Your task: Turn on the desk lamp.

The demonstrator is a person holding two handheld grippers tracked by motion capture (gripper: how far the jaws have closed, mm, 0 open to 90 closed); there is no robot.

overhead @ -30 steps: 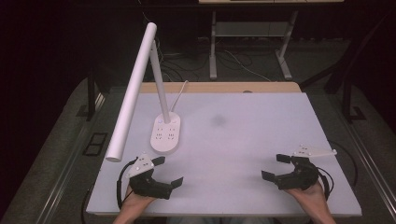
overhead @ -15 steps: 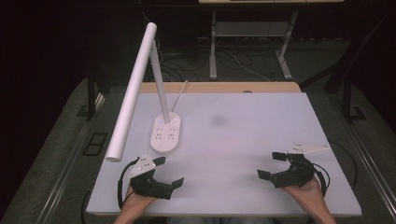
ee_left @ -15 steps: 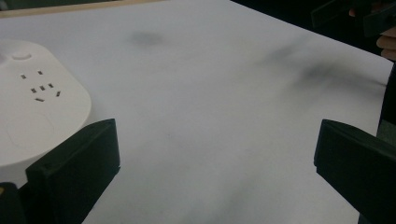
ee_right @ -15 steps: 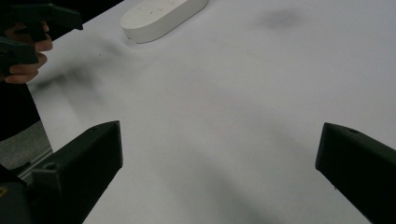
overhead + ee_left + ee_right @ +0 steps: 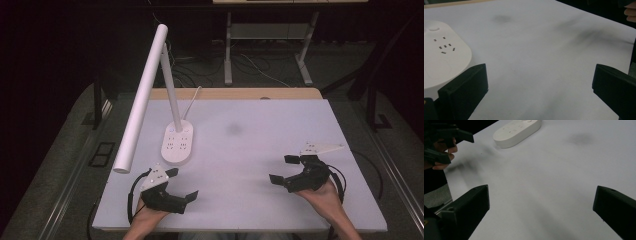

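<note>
A white plastic desk lamp [image 5: 150,95] is standing toward the table's left edge, about midway between its near and far edges. Its flat, oval base [image 5: 177,143] is resting on the pale matte tabletop [image 5: 260,150], a slim stem is rising tilted from it, and a long round tube head is slanting down toward the near left corner, its end hanging over the table's left edge. A thin white cord [image 5: 192,97] is trailing from the base toward the far edge.

The left gripper [image 5: 182,184], black and blocky with a grey plate on top, is sitting near the table's near edge just in front of the base, jaws spread wide and grasping nothing. The right gripper [image 5: 283,169] is sitting toward the near right corner, well apart from the lamp, jaws likewise spread and empty.

The left gripper view is showing the base [image 5: 444,60] up close: smooth, rounded, with small dark slots and a round button, details too small to read from above. The right gripper view is showing the base [image 5: 516,131] farther off, and the other gripper [image 5: 451,143] beside what are probably fingertips. A faint grey smudge [image 5: 234,129] is marking the table's middle.
</note>
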